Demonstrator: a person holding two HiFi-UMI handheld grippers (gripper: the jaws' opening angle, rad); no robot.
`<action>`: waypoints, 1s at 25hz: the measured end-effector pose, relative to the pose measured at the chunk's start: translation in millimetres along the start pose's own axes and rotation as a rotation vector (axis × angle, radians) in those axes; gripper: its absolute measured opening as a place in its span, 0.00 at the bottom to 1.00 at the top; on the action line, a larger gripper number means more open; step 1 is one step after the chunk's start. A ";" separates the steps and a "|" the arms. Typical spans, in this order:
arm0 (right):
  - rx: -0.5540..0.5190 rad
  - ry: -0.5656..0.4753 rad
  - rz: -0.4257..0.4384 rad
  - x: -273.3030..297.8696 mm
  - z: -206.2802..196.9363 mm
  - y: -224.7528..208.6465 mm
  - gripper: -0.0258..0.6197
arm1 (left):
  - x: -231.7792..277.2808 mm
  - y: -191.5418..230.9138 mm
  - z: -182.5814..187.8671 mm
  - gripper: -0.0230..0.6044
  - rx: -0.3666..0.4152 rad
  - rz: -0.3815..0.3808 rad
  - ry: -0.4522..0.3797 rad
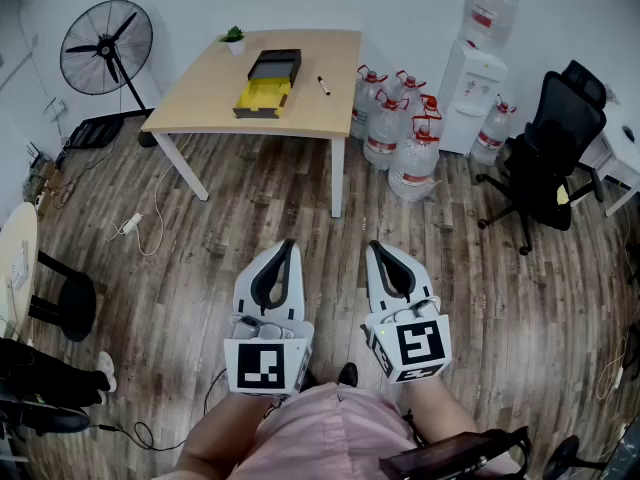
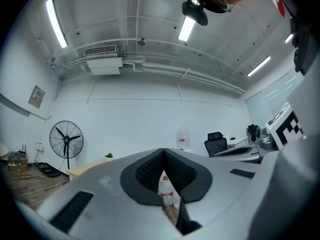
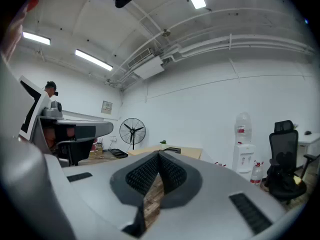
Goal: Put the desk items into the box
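Sitting on far table [image 1: 200,93]: box [image 1: 268,80], pen [image 1: 323,85], well apart from left claw [image 1: 287,246] and right claw [image 1: 377,247]. Hovering closed, gripping nothing.

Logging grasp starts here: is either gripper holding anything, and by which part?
Nothing is held. The left gripper and the right gripper both have their jaws closed tip to tip on nothing, well away from the desk.

Pale grey-white on left tool [image 1: 287,245] & right tool [image 1: 376,247], black pads [image 1: 268,280], b/w square patterns on the cubes [image 1: 266,365]. Light tan wood surface [image 1: 200,83]. Black box [image 1: 268,80] w/ yellow inside. Brown plank floor [image 1: 250,208]. Clear jugs [image 1: 398,128] w/ red caps. Black chair [image 1: 552,148].
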State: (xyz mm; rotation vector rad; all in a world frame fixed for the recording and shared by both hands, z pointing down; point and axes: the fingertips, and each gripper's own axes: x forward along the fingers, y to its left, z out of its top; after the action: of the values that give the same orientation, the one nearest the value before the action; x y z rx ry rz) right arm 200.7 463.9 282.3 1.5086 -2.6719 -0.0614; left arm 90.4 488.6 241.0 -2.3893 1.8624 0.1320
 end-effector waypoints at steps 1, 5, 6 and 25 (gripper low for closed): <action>0.002 0.002 0.006 -0.4 -1.3 -1.4 0.04 | 0.8 -1.2 -2.2 0.05 0.009 0.000 -0.001; 0.022 0.018 0.033 -7.9 -10.3 -5.4 0.04 | -0.4 -10.4 -11.8 0.05 0.017 -0.009 0.010; 0.025 0.021 0.037 -9.2 -11.7 -7.6 0.04 | 0.4 -12.8 -13.4 0.05 0.009 -0.009 0.016; 0.036 0.071 0.059 107.6 -40.1 -46.3 0.23 | 95.9 49.2 -66.5 0.05 0.016 0.051 0.076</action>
State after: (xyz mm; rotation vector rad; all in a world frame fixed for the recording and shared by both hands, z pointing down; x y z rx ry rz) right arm 188.1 347.9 323.6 1.4124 -2.6729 0.0431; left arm 66.2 375.3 292.3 -2.3687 1.9500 0.0305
